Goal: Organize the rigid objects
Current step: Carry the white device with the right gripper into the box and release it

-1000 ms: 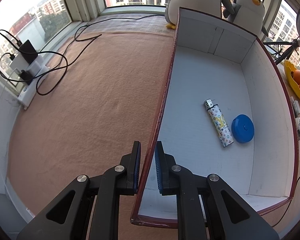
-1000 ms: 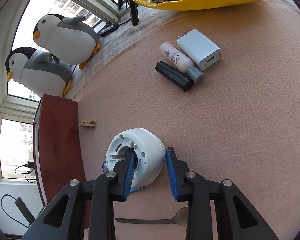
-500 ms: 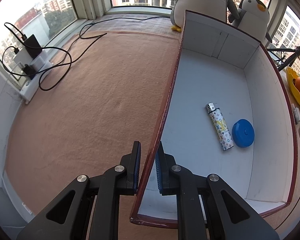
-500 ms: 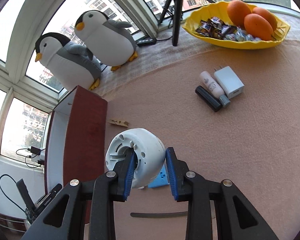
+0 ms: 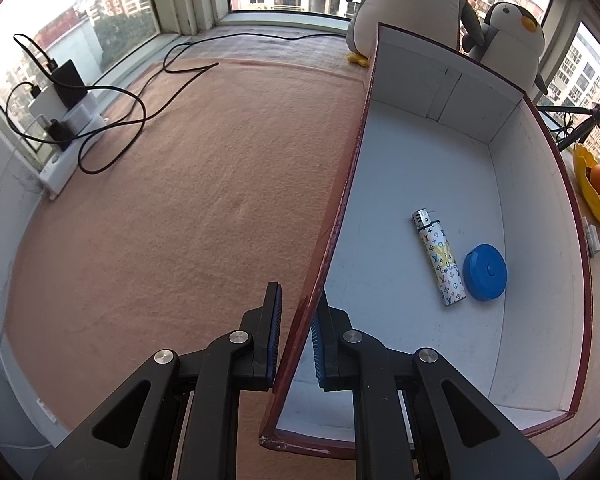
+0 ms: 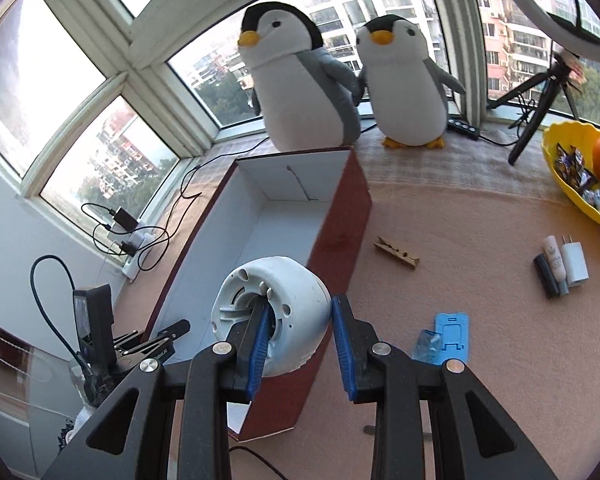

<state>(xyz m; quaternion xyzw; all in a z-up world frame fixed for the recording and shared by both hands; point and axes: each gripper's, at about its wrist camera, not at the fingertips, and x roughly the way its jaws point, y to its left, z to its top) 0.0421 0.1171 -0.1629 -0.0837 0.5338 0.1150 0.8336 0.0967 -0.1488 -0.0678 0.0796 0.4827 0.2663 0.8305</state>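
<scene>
So far only the lighter (image 5: 439,257) and blue tape measure (image 5: 485,267) are boxed; right gripper (image 6: 298,338), clamped on the white round gadget (image 6: 274,312), hangs over the box (image 6: 342,232) whose wall the left gripper (image 5: 296,340) pinches, with the clothespin (image 6: 396,253), charger (image 6: 575,261) and tubes (image 6: 550,270) left outside.

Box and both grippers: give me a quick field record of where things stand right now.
box: open, dark red outside, white inside
in box: lighter, blue round case, side by side
left gripper: fingers astride the box's left wall
right gripper: shut on white round device, held above the box's near end
still on table: clothespin, blue phone stand, charger, two small tubes
</scene>
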